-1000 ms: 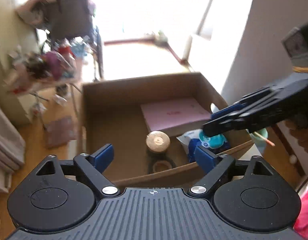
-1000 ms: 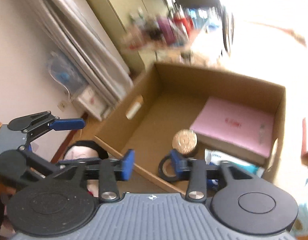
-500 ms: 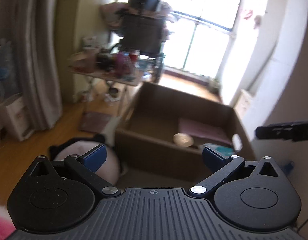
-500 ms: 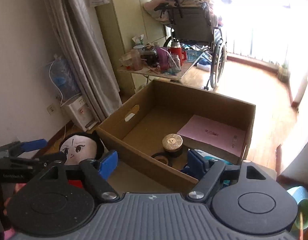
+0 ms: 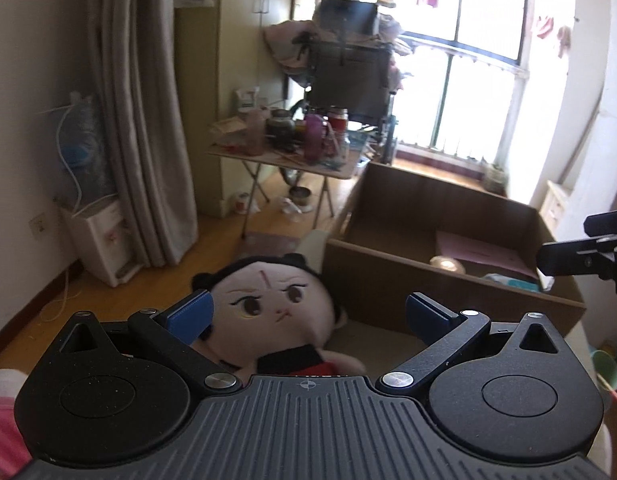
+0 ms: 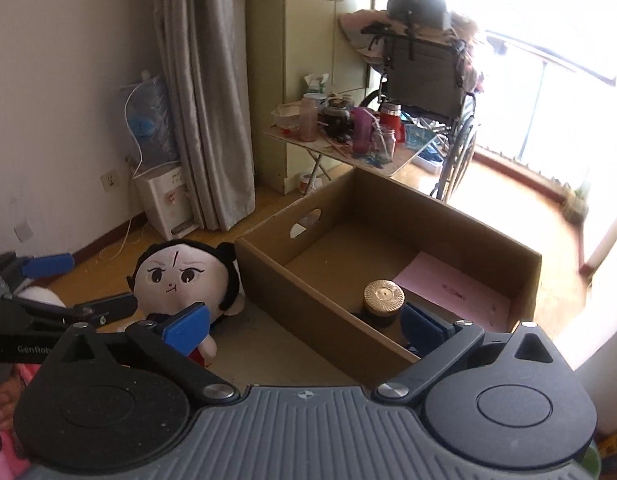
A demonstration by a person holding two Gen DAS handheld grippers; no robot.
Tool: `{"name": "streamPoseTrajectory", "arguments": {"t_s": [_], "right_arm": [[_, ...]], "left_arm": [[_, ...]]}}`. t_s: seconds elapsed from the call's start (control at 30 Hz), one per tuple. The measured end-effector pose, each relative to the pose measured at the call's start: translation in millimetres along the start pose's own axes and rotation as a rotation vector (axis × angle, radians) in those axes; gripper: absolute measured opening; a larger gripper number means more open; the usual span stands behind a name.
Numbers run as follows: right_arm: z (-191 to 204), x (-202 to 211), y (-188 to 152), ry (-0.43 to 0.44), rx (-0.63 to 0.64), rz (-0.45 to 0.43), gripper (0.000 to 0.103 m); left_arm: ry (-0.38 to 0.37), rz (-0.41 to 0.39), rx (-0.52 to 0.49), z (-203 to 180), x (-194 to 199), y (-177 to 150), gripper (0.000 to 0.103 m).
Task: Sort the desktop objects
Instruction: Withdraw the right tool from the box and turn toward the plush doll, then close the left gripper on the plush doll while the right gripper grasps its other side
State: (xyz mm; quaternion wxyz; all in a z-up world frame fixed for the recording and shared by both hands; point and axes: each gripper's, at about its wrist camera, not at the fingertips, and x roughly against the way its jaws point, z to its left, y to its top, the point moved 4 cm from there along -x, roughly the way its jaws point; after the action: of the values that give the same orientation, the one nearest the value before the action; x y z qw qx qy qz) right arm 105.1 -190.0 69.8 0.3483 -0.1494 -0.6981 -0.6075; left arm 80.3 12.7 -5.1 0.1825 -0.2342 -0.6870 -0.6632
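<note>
both tongs are spread wide with nothing between their blue pads. left tongs (image 5: 308,314) hang just above a plush doll (image 5: 278,306) with black hair, a pale round face and a red mark on the forehead; the doll's head sits between the two pads without touching either that i can see. right tongs (image 6: 304,322) hover near the front wall of a cardboard box (image 6: 308,284), one pad in front of the doll's red body, the other over the box's near corner. from the right wrist view the left tongs show at the far left edge, beside the doll (image 6: 180,276); from the left wrist view the right tongs poke in from the right edge over the box (image 5: 396,280).

the doll lies on the worktop (image 6: 264,344), its head touching or just beside the box's left end. the box is open at the top, with a handle slot in its left wall. inside stands a dark jar with a gold lid (image 6: 383,296) near the front wall, and a flat pink booklet (image 6: 452,288) lies toward the back right. something pale blue lies in the front right corner in the left wrist view, too small to name.

behind, a folding table (image 6: 340,148) crowded with bottles and jars, a wheelchair (image 6: 424,76), a grey curtain (image 6: 204,80) and a bright window.
</note>
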Motion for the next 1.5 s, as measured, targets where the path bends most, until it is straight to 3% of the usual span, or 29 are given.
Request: {"name": "streamPoseTrajectory", "arguments": {"t_s": [0.2,0.43,0.57,0.8,1.17,1.5], "right_arm": [[24,-6,-3,-0.086,0.103,-0.012,0.103],[44,-7,-3,-0.091,0.188,-0.031,0.103],[46,-12,-1,-0.031,0.170,-0.020,0.103],[39,-27,3,0.119,0.023,-0.009,0.103],[50,-84,7,0.295,-0.204,0.047,0.103],[64,-176,0,0.422,-0.359,0.256,0.103]], "left_arm": [[0.000,-0.014,-0.040,7,1,-2,0.103],[0.013,0.016,-0.031,14,-5,-8,0.103],[0.015,0.073,-0.011,21,-12,-15,0.103],[0.018,0.079,0.055,40,-13,-22,0.103],[-0.079,0.134,0.164,68,-42,-33,0.103],[-0.174,0.280,0.259,71,-88,-49,0.103]]}}
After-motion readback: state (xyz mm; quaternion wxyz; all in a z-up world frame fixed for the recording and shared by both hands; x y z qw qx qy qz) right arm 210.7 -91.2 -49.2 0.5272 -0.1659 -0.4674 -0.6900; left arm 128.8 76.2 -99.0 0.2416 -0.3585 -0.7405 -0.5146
